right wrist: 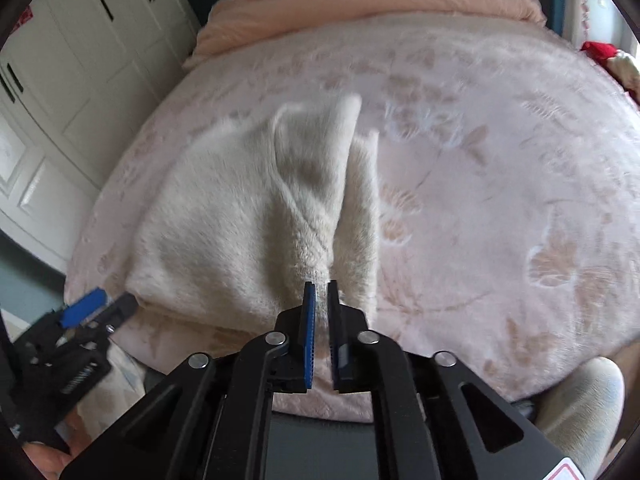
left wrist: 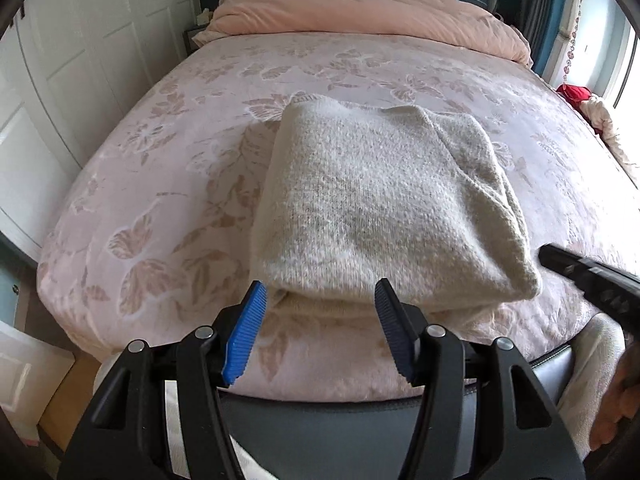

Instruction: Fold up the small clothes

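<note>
**Q:** Progress so far — how much of the fold is done?

**A:** Sweater (left wrist: 384,200) (cream knit) lies on the pink floral bedspread (left wrist: 160,160), already doubled into a thick packet; I judge the main folds made. My right gripper (right wrist: 321,286) has its jaws nearly together, pinching a bunched corner of the knit at the packet's near right side. My left gripper (left wrist: 320,300) stands with its jaws spread at the near edge, its pads on either side of the rim but pressing nothing. What seems left: lay that raised corner flat and square the edges.

**Q:** What does each view add?

**A:** Left wrist view: the packet's smooth top face, a loose lower layer poking out beneath the near edge, and my right gripper only as a dark tip beside the right corner — the pinch itself is not legible there. Right wrist view (blurred): the pinch between my pads, the knit pulled into a ridge running away from them, and my left gripper low at the packet's near left corner.
</note>
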Tool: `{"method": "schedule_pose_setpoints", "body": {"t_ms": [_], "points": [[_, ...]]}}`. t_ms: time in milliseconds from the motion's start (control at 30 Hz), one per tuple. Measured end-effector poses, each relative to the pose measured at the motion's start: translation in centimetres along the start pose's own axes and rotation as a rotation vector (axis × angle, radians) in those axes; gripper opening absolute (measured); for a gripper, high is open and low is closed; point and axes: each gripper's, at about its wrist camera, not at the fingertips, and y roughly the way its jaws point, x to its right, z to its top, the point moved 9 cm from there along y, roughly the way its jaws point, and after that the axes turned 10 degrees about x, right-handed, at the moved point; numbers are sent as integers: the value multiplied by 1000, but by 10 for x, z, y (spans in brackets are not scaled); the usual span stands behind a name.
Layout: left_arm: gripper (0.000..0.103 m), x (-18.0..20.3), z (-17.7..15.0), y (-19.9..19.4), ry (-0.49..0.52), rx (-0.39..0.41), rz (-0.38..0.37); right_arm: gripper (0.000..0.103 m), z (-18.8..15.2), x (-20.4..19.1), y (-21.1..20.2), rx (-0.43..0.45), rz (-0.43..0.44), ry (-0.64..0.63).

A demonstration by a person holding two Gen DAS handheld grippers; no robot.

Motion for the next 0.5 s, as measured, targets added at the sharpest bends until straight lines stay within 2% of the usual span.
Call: {"method": "schedule_pose_setpoints", "body": {"t_ms": [67,100,200,233,333,500], "points": [[64,1,-1,-8,1,6,17,10,0,1,-18,31,-16,4],[66,2,-1,-12,4,17,24,14,1,1,-22,39,-21,5],[75,9,1,-27,35,60,52,39,-3,8,-39,75,-57,17],[78,13,1,-33,45,79,56,43,-6,10,-46,94,-72,14],[87,20,3,-44,60,110,63,51,-13,13,-57,119,-111,-6],[92,33,3,-57,57,135,62,61,-27,20,-67,134,-136,2]]}}
